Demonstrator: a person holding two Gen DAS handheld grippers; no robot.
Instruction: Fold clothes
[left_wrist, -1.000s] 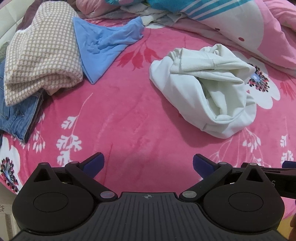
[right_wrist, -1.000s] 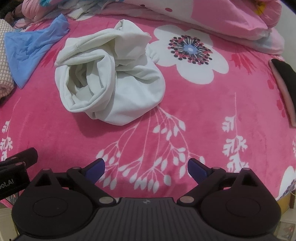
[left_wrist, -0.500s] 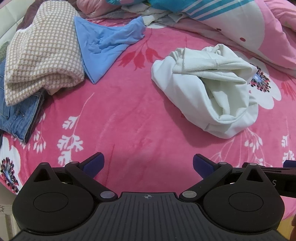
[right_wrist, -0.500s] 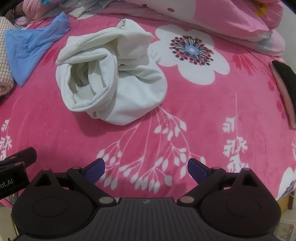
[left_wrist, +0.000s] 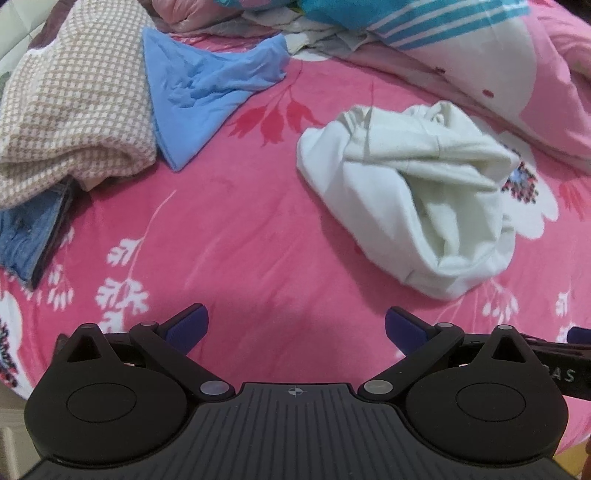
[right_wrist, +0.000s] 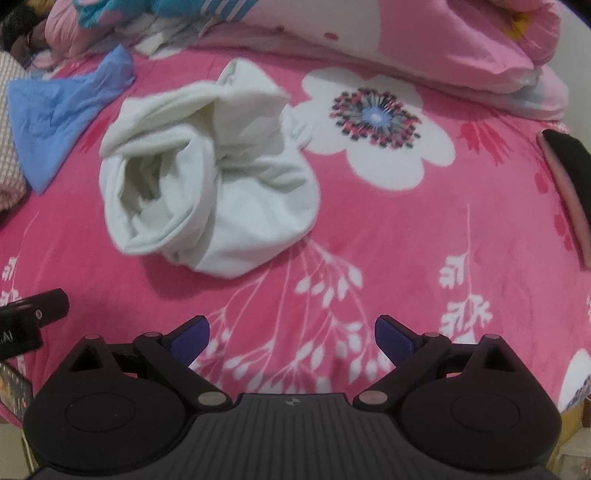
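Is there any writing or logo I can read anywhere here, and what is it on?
"AS": end of a cut-off word on the right gripper's black body, left wrist view.
".AI": end of a cut-off word on the left gripper's black body, right wrist view.
Clothes and blanket: no readable text.

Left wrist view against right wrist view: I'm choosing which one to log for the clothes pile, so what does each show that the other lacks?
Only the left wrist view shows the folded jeans under the checked garment. Only the right wrist view shows the dark item at the bed's right edge and the whole white flower print. Both show the crumpled white garment, the blue cloth and the pink blanket. Left gripper and right gripper are open, holding nothing.
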